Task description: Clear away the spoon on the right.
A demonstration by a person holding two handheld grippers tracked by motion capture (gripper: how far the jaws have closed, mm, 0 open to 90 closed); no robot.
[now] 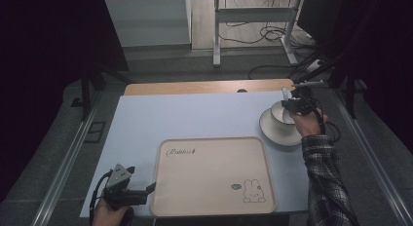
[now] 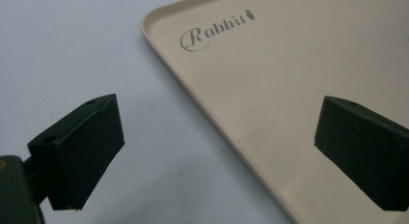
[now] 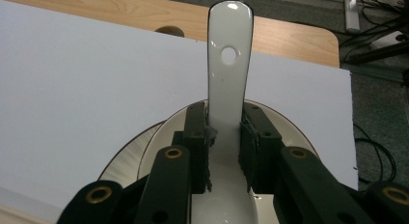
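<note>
We see the right gripper (image 1: 292, 102) clamped on a white spoon (image 3: 229, 89): in the right gripper view its two black jaws press on either side of the spoon's handle, low down where the handle widens toward the scoop. The handle stands up between the jaws and beyond their tips, glossy, with a small round hole near its top end. Right under these jaws sits a white bowl (image 3: 284, 130), and the bowl rests on a white saucer (image 1: 272, 133) whose rim peeks out on the near side of the jaws; whether the spoon's scoop touches the bowl we cannot tell, since the jaws cover it. Beyond the spoon's tip lies the pale blue mat (image 1: 195, 114), and past that a strip of the wooden table (image 1: 204, 87). The hand that bears this gripper wears a plaid sleeve (image 1: 324, 182). The left gripper (image 1: 143, 189), well apart from the right one, has its jaws spread wide with nothing between them. In the left gripper view one jaw hangs over the blue mat and the other over the beige tray (image 2: 270, 89), so the tray's rounded edge runs between them. Ahead of these jaws the word "Rabbit" (image 2: 214, 32) is printed on the tray, and a small drawn rabbit (image 1: 254, 191) sits at its far corner from that print.
</note>
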